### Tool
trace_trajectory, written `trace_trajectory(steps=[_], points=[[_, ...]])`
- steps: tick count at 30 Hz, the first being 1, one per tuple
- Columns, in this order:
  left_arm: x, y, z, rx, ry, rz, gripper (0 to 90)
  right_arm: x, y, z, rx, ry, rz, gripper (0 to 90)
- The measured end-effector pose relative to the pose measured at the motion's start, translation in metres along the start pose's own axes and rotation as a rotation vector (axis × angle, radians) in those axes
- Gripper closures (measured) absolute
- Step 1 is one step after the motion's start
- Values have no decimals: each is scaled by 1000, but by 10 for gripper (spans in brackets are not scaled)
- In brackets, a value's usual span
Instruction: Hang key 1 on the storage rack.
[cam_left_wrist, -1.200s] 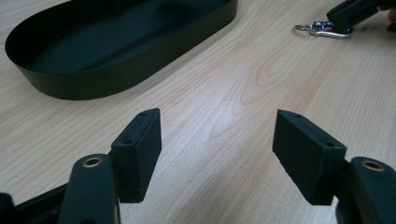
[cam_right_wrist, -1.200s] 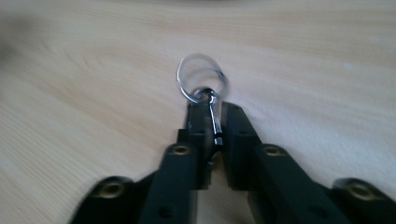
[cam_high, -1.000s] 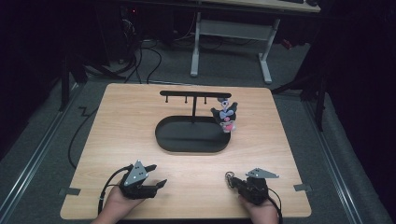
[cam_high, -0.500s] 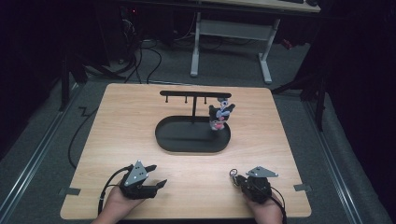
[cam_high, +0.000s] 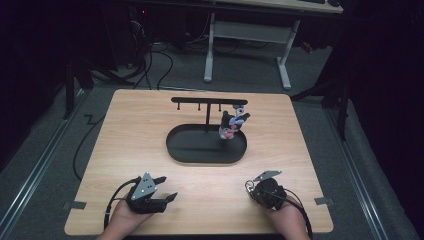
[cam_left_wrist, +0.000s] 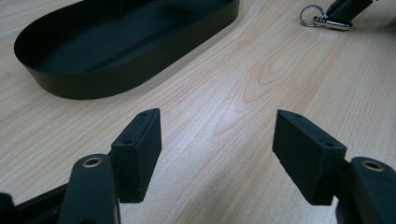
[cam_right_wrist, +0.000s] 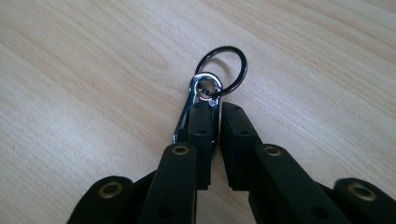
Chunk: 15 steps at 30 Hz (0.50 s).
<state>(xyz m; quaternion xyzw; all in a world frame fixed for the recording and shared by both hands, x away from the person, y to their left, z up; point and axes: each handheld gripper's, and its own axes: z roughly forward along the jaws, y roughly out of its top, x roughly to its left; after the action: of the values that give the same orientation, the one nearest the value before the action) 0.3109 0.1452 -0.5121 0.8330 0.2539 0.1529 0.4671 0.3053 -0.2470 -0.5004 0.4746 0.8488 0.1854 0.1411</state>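
The right gripper (cam_right_wrist: 215, 109) sat at 5 o'clock on the table (cam_high: 135, 130), its tips nipping a silver key clasp (cam_right_wrist: 187, 112) with a black ring (cam_right_wrist: 243, 70) that pointed ahead. Its jaws had just been opening a little, with the clasp between them, so the hold looked light. A firmer pinch lower on the clasp body would suit the carry, leaving the ring free to hang.

The left gripper (cam_high: 169, 187) rested released at 7 o'clock, holding nothing.

The hook rack (cam_high: 205, 100) stood at 12 o'clock over the black tray (cam_high: 170, 145), with a plush charm (cam_high: 231, 125) hanging at its right end. Bare wood lay between the right gripper and the tray. The near table edge lay close behind both hands.
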Motion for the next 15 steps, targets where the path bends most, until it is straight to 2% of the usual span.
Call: trace_trajectory(steps=[1, 2, 7, 10, 11, 12, 15], points=[[0, 0, -1, -2, 0, -1, 335, -1, 5, -1, 50, 9, -7, 793], [0, 0, -1, -2, 0, -1, 335, -1, 5, -1, 50, 9, -7, 793], [0, 0, -2, -10, -4, -3, 335, -3, 20, 0, 180, 25, -35, 787], [0, 1, -3, -12, -6, -5, 335, -5, 29, 2, 275, 45, -40, 743], [-1, 1, -3, -13, -5, -4, 335, -7, 34, 4, 326, 54, -35, 742], [-1, 1, -3, -13, -5, -4, 335, -7, 34, 4, 326, 54, -35, 742], [-1, 1, -3, -11, -3, -5, 335, -6, 41, 6, 380, 41, -62, 762]])
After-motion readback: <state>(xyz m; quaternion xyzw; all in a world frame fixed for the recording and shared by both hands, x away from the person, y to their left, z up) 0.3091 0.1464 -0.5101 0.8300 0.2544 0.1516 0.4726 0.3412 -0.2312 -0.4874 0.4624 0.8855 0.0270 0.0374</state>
